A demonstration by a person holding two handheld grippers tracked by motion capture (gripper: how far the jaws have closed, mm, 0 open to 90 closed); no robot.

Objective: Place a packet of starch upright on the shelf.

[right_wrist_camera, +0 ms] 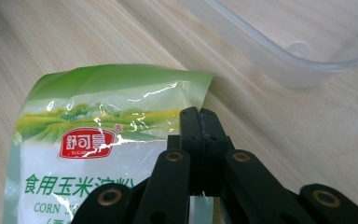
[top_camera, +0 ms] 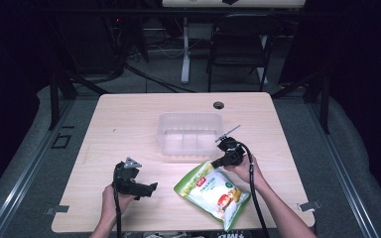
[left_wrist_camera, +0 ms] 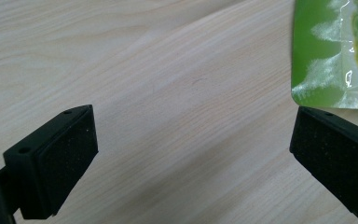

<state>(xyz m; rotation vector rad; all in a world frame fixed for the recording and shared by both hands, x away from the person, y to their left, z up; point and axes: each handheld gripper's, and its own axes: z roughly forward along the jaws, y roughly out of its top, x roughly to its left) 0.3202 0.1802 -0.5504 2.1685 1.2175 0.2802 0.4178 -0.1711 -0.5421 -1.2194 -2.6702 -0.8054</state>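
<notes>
A green and white bag of corn starch [top_camera: 213,191] lies flat on the wooden table [top_camera: 129,129], near its front edge. My right gripper [top_camera: 214,163] is at the bag's far corner. In the right gripper view the bag [right_wrist_camera: 98,140] lies under my right gripper [right_wrist_camera: 199,117], whose jaws are pressed together on the bag's right edge. My left gripper [top_camera: 152,187] rests low on the table left of the bag and points toward it. Its jaws [left_wrist_camera: 193,135] stand wide apart over bare wood, with the bag's corner [left_wrist_camera: 335,51] just beyond the right jaw.
A clear plastic container [top_camera: 161,134] with dividers stands at the table's middle, just behind the bag; its rim [right_wrist_camera: 270,51] is close to my right gripper. A cable hole [top_camera: 219,105] sits near the far edge. A chair [top_camera: 238,44] stands beyond the table.
</notes>
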